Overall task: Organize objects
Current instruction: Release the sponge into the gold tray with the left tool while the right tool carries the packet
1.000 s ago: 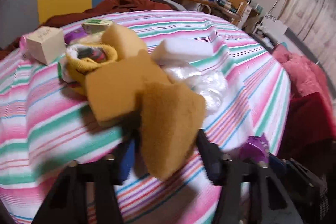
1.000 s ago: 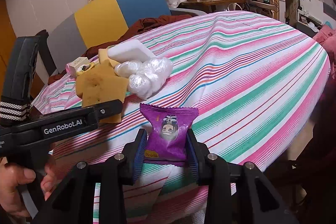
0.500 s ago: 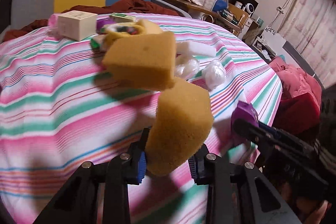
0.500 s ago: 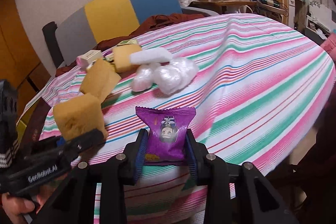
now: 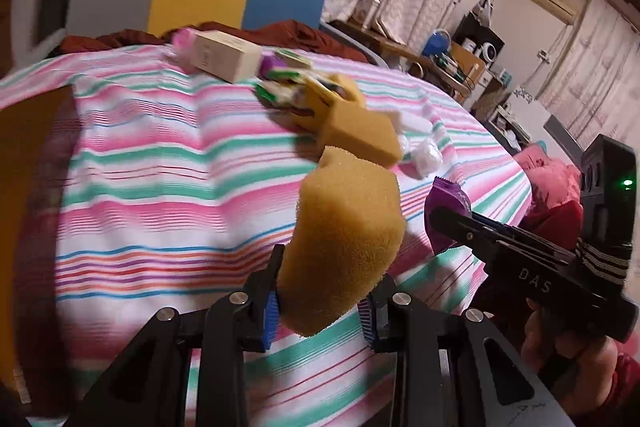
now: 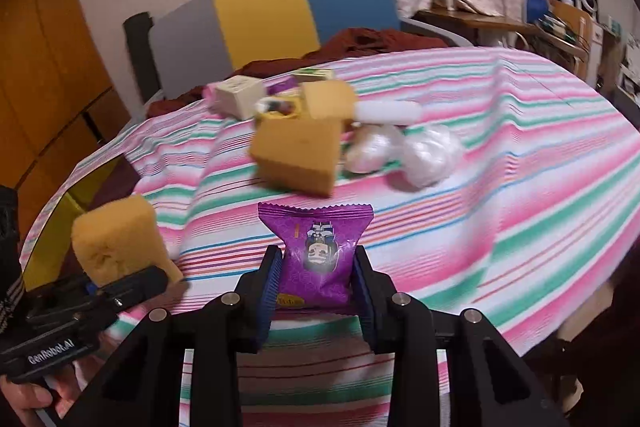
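Sponge [image 5: 344, 251] pinched in left gripper [image 5: 320, 311] fingers, held above striped surface [image 5: 160, 187]. Purple snack packet [image 6: 318, 255] squeezed between right gripper [image 6: 316, 291] fingers, also lifted. Second sponge [image 6: 298, 155], plastic bags [image 6: 428, 155], small box [image 6: 240, 95] piled further back.

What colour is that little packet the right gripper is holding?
Purple, with a small cartoon figure printed on it. The snack packet shows best in the right wrist view.
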`<state>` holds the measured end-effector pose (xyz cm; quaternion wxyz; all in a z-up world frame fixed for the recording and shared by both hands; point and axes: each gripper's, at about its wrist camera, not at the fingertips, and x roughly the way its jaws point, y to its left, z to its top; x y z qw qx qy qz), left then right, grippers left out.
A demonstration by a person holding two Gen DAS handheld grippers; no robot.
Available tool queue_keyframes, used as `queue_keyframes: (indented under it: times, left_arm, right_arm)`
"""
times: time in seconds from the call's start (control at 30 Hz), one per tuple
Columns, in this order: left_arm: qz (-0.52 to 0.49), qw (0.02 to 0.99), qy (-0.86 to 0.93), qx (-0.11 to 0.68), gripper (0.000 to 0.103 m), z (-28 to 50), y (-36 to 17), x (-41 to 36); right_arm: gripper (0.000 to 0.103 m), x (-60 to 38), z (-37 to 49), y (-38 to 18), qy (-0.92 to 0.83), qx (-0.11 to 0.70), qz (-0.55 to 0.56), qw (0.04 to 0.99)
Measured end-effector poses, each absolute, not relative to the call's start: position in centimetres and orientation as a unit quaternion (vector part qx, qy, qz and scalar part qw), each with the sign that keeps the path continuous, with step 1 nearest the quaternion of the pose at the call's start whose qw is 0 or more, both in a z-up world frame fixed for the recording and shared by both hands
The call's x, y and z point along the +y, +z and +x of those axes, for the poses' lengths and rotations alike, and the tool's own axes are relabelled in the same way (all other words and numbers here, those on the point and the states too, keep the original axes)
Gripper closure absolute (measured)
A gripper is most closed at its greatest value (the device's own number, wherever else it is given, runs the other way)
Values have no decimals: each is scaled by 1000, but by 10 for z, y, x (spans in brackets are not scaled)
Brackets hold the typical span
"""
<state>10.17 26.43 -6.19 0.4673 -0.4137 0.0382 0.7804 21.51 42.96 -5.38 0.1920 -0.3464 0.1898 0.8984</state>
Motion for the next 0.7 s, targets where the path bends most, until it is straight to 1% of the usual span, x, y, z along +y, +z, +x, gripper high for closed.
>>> queue_keyframes:
  times: [0.33, 0.6, 0.7]
  left_arm:
    - [-395, 416, 819, 0, 71, 74, -35, 178]
    - [-386, 335, 859, -7, 71, 44, -27, 100]
    - [-404, 298, 865, -18, 70, 26, -32, 73]
  right_arm:
    - [69, 371, 185, -41, 914, 159, -353, 123]
    - [69, 323, 164, -25, 925, 146, -343, 67]
    - [69, 310, 158, -19, 928, 143, -340, 49]
